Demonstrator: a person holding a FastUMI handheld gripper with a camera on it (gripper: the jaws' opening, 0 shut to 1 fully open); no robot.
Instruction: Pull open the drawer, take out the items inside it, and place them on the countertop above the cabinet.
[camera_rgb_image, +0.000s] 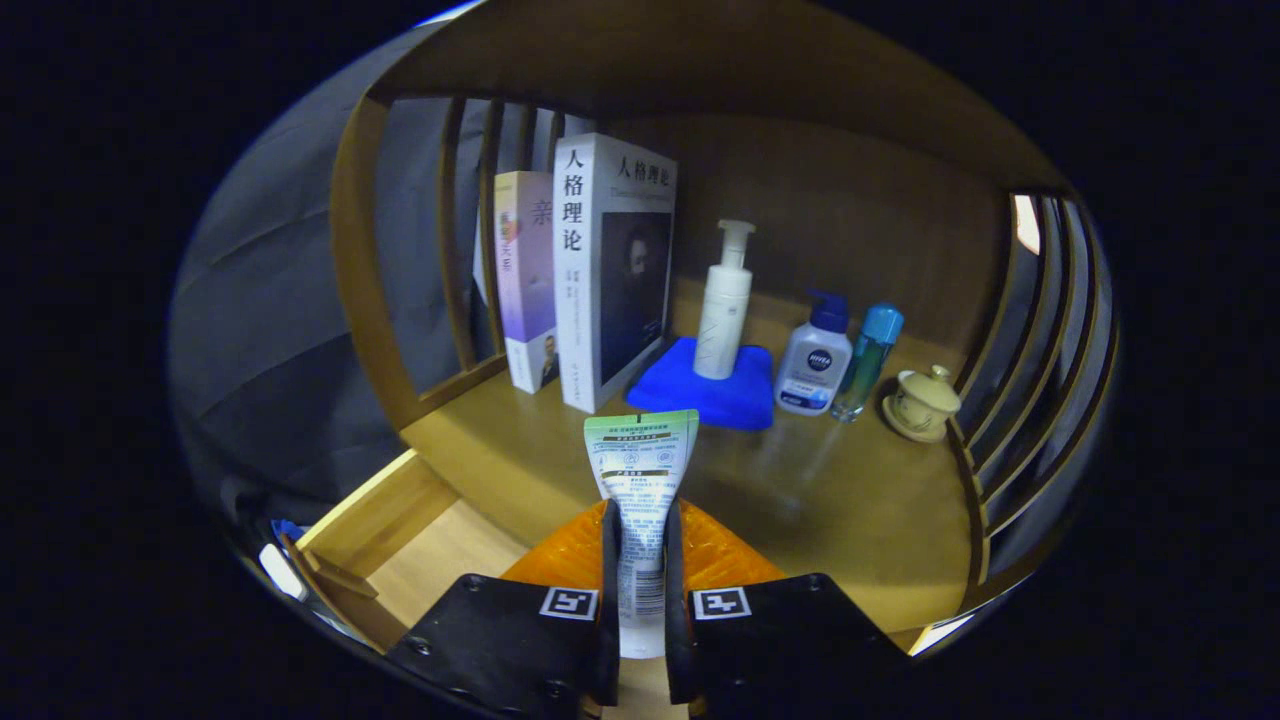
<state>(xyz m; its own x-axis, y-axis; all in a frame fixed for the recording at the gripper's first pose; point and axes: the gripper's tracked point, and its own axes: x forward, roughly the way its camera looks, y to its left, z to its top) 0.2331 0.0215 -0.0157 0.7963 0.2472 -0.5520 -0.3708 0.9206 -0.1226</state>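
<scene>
Wooden countertop (800, 500) runs ahead of the jaws, boxed in by a wood back panel, a top board and slatted sides; grey cloth hangs behind the slats off to the left.

Gripper (640, 540): jaws closed on a tube (640, 480), both fingers pressing its sides. Tube is flat, white w/ green at the crimped end, printed text down its face. Crimped end points fwd past the fingertips, over the near part of the countertop; other end runs back between the fingers. Not clear if the tube touches the wood or is held just above it.

Drawer (400, 540): pulled open, below and left of the jaws. Light wood floor and side wall visible. Small blue and white bits sit at its far-left corner, too blurred to ID.

Beyond the jaws, on the countertop:
- thick white book (610, 270) upright, straight ahead, just beyond the tube tip
- thinner purple book (525, 280) upright, touching its left side
- blue cloth (710, 390) flat, ahead and slightly right, near the tube tip
- white pump bottle (725, 300) standing on the cloth
- squat white bottle w/ blue pump (815, 360) just right of the cloth
- slim blue-capped bottle (868, 360) beside it, nearly touching
- small lidded cup (922, 402) on a saucer, furthest right, by the slats
</scene>
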